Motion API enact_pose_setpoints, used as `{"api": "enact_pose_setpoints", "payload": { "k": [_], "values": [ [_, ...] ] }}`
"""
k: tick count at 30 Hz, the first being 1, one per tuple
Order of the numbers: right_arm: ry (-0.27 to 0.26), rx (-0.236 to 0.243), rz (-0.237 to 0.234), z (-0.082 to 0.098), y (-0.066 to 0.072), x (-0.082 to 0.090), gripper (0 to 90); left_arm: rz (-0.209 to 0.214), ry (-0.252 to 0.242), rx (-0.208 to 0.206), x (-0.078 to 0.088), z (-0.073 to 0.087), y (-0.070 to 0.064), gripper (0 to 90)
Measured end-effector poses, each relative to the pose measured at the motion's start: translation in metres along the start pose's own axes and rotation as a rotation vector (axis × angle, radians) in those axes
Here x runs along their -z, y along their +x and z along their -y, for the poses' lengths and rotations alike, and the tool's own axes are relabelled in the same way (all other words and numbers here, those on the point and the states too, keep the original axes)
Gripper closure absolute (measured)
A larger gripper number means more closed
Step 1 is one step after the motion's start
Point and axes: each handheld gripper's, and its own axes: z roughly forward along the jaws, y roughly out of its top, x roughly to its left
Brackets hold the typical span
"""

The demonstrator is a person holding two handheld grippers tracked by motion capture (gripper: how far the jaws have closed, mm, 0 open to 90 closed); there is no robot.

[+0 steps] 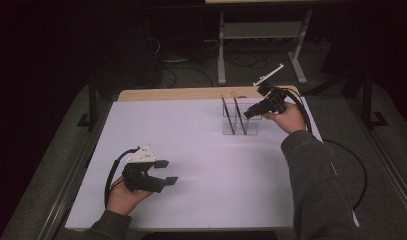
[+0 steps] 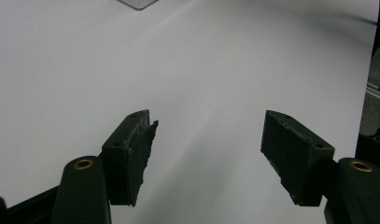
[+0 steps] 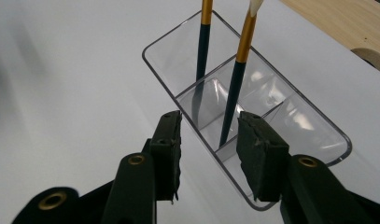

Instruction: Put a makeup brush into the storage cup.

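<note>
A clear plastic holder (image 1: pixel 239 131) with compartments stands on the white sheet at the back right. Two brushes lean upright in it: one with a gold ferrule and dark handle (image 3: pixel 201 60), the other beside it (image 3: pixel 239 70) with a white tip. In the high view the brushes (image 1: pixel 227 115) (image 1: pixel 239 116) stand just left of my right gripper (image 1: pixel 247 114). In the right gripper view my right gripper (image 3: pixel 208 149) is open over the holder's rim (image 3: pixel 155 65), its pads apart from the nearer brush. My left gripper (image 1: pixel 167 171) hovers open and empty at the front left (image 2: pixel 208 149).
The white sheet (image 1: pixel 191 145) covers most of a wooden table whose bare edge (image 1: pixel 166 93) shows at the back. Beyond the table are a metal frame (image 1: pixel 261 30) and cables on a dark floor. Cables trail from both grippers.
</note>
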Motion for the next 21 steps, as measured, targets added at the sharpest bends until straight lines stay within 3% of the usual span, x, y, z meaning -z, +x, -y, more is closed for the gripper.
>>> {"api": "enact_pose_setpoints", "payload": {
  "k": [21],
  "values": [
    [-0.056,0.009,-0.001,0.016,0.014,0.008,48.4,-0.016,-0.016,0.012,0.003,0.001,0.004,30.7]
  ]
}}
